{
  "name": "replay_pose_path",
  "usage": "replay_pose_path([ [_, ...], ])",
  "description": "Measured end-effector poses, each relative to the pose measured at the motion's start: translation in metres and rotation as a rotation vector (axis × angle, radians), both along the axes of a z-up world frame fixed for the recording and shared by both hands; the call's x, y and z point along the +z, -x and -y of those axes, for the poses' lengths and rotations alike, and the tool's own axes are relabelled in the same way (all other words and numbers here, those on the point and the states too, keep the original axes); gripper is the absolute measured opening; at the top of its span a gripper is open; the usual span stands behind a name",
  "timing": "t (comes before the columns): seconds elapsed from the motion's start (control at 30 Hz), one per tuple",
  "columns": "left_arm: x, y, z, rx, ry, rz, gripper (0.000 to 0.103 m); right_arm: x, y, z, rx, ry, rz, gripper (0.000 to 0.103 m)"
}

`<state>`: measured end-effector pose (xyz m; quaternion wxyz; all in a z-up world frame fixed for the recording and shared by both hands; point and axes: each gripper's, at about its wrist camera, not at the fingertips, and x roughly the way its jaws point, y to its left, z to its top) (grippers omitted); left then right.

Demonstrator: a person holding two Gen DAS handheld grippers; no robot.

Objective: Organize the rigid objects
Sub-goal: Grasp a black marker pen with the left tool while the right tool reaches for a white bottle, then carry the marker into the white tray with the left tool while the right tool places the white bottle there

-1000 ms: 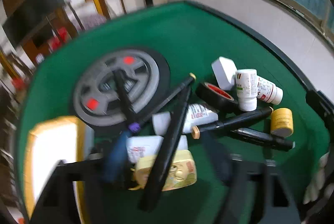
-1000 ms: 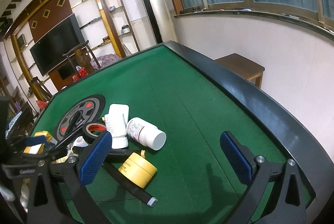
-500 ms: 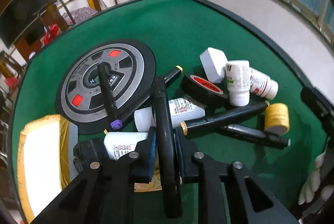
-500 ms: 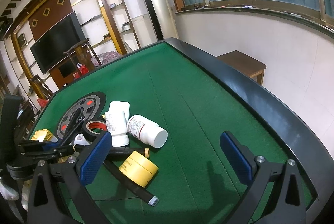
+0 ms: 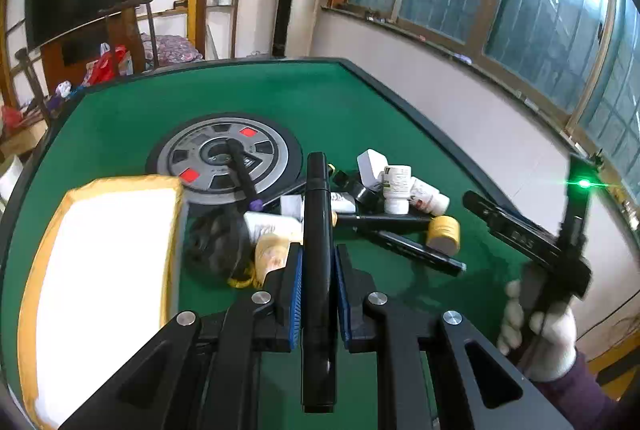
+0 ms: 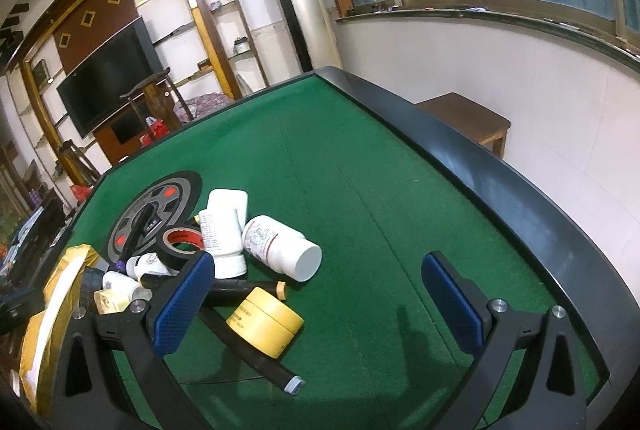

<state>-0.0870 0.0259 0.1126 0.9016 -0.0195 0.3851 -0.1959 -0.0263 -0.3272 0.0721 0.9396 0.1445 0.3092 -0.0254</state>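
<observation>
My left gripper (image 5: 317, 254) is shut on a black marker (image 5: 317, 205), which lies lengthwise between the blue pads and is lifted clear of the pile. Below it the pile on the green table (image 5: 280, 97) holds more black markers (image 5: 416, 250), white bottles (image 5: 396, 185), a yellow jar (image 5: 442, 234), black tape (image 6: 180, 242) and a yellow tin (image 5: 272, 250). My right gripper (image 6: 316, 266) hangs open just in front of a lying white bottle (image 6: 280, 246) and the yellow jar (image 6: 266, 320), with nothing between its fingers.
A grey and black weight plate (image 5: 224, 153) lies behind the pile with a purple-tipped marker (image 5: 242, 173) across it. A yellow-rimmed white tray (image 5: 104, 270) sits at the left. A gloved hand (image 5: 540, 334) holds the right gripper's handle. The table's black rim (image 6: 500, 181) runs along the right.
The left jaws closed on the black marker, then lifted and drew it back from the pile. The right gripper has stayed where it was, still open.
</observation>
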Motion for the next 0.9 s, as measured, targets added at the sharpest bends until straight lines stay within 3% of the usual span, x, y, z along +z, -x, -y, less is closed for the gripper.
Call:
replay_pose_path([
  [0.23,0.006,0.035,-0.032,0.03,0.044,0.03,0.014,0.011,-0.004,-0.003,0.131,-0.02,-0.058,0.103],
  [0.37,-0.003,0.04,-0.049,0.07,0.076,0.014,0.014,0.014,-0.015,-0.055,0.324,0.168,-0.098,0.103],
  [0.47,-0.009,0.043,-0.062,0.106,0.099,-0.004,0.014,0.01,-0.026,-0.086,0.373,0.324,-0.11,0.101],
  [0.53,-0.012,0.045,-0.07,0.131,0.099,-0.009,0.014,0.011,-0.039,-0.088,0.344,0.352,-0.113,0.091],
  [0.67,-0.017,0.047,-0.079,0.16,0.099,-0.015,0.014,0.009,-0.068,-0.08,0.296,0.3,-0.155,0.077],
  [0.73,-0.018,0.047,-0.079,0.165,0.101,-0.016,0.014,0.001,-0.082,-0.081,0.298,0.265,-0.2,0.056],
  [0.87,-0.022,0.048,-0.078,0.159,0.1,-0.016,0.014,-0.004,-0.088,-0.09,0.287,0.327,-0.187,0.048],
  [0.9,-0.022,0.049,-0.08,0.158,0.102,-0.015,0.014,-0.003,-0.089,-0.091,0.299,0.322,-0.182,0.036],
])
